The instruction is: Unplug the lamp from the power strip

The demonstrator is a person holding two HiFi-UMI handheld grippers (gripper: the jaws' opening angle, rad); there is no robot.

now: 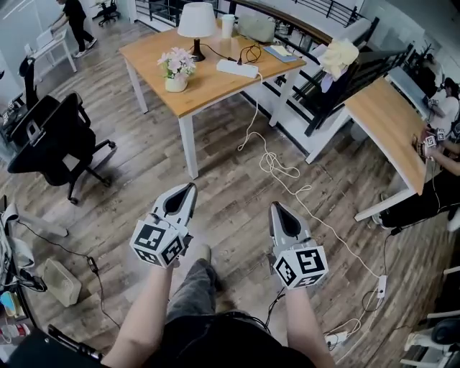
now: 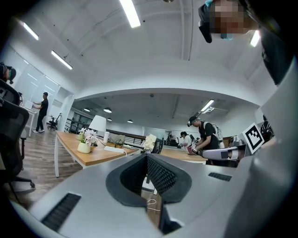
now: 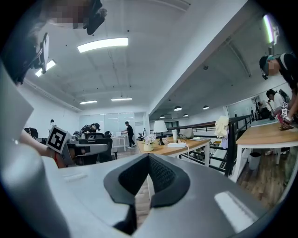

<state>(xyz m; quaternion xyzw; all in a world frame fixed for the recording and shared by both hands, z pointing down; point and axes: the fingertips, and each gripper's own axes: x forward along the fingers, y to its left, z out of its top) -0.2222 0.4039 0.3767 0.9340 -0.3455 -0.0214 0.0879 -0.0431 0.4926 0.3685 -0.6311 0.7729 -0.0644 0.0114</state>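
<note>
Lamp [image 1: 196, 21] and power strip [image 1: 237, 68] are both found on the far wooden tabletop [image 1: 208, 90], strip just right of the lamp base, with a dark cord looped between them. The plug is probably seated in the strip, though it's too small to be made out from here, tbh.

Neither gripper is anywhere near that yet. The left gripper [image 1: 185, 192] and right gripper [image 1: 279, 212] are held out level side by side over the floor [image 1: 230, 165], noses aimed at the table. That reads as a carrying pose for the approach, not a reach. On both, the fingers [image 2: 160, 175] are pressed together at the tips with nothing pinched; only floor is seen through the little gap behind them. Kept shut like that, they won't snag on anything on the way, but they'd need to be spread before the plug can be taken.

The strip's white cable [image 1: 277, 165] is trailed off the table edge and across the planks toward the near right, so a trip risk should be counted on that side.

Room stuff: open office, wood-plank floor, strip lights overhead. A flower pot [image 1: 177, 70] is set at the table's near-left side and a cup [image 1: 228, 25] at the far edge. A black office chair [image 1: 57, 136] is left standing at the left, a second tabletop [image 1: 388, 122] is angled at the right, and a dark railing [image 1: 338, 83] is run between them. Other people can be seen working at the far left and far right.
</note>
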